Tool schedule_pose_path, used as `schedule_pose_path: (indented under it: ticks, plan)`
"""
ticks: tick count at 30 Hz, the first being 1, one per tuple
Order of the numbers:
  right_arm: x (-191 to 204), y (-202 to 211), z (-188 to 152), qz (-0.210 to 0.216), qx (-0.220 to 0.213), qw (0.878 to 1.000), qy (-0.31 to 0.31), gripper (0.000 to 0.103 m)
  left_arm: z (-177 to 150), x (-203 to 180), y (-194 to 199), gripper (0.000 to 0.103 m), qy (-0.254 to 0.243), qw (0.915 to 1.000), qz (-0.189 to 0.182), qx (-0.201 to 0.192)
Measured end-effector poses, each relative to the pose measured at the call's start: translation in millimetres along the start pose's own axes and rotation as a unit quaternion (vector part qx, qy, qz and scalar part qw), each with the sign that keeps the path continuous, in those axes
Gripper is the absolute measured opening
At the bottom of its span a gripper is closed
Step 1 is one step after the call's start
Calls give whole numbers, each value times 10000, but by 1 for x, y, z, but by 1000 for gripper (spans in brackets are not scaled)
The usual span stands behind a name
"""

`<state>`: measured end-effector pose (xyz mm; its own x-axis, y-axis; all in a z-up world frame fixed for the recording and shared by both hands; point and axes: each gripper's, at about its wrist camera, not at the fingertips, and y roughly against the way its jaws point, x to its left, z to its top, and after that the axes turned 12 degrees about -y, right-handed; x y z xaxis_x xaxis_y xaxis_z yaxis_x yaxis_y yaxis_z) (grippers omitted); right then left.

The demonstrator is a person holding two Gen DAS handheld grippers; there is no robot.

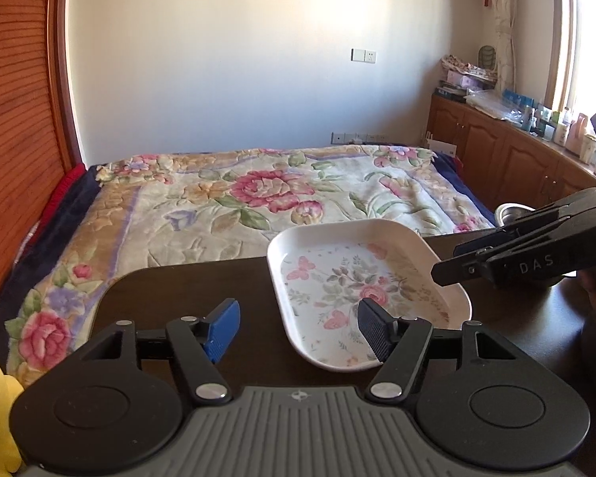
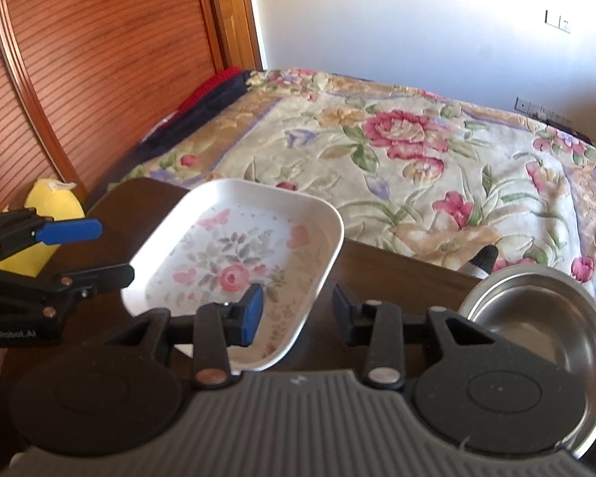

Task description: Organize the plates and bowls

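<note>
Both our claws, left claw [image 1: 298,328] and right claw [image 2: 298,310], gape empty over the floral tray [image 1: 337,274] beside the steel bowl [image 2: 536,318] on the counter [image 1: 202,290].

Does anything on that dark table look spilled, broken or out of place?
Nothing stands out. The flowered plate lies flat and whole on the table, and the metal bowl sits upright beside it, empty as far as I can see. No spills or chips show.

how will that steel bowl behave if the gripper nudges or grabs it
The steel bowl looks thin-walled and shiny, so it is probably light and may slide on the smooth dark table when nudged. Its polished, curved rim could slip between the pads. It looks rigid and unlikely to break, though a push high on the rim might tip it.
</note>
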<state>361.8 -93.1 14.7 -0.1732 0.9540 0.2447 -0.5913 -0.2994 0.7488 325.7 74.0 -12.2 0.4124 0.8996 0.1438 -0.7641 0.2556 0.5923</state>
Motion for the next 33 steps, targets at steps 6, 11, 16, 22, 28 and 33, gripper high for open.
schedule_pose_path:
  ticks: [6, 11, 16, 22, 28, 33]
  plan:
    - [-1, -7, 5, -25, 136, 9999, 21, 37, 1, -1, -14, 67, -20, 9999, -52, 95]
    - [-1, -10, 8, -70, 153, 9998, 80, 36, 1, 2, -23, 55, 63, 9997, -112, 207]
    - [-6, -13, 13, -69, 163, 9998, 8, 30, 0, 0, -28, 46, -25, 9997, -29, 259]
    - [-12, -19, 14, -15, 312, 9995, 3, 17, -3, 2, -35, 31, 12, 9993, 19, 374]
    - [-12, -20, 15, 21, 363, 9993, 29, 11, -3, 5, -37, 24, 148, 9992, -20, 384]
    - [-12, -22, 14, 3, 424, 9991, 42, 12, -4, 7, -37, 24, 185, 9991, -111, 364]
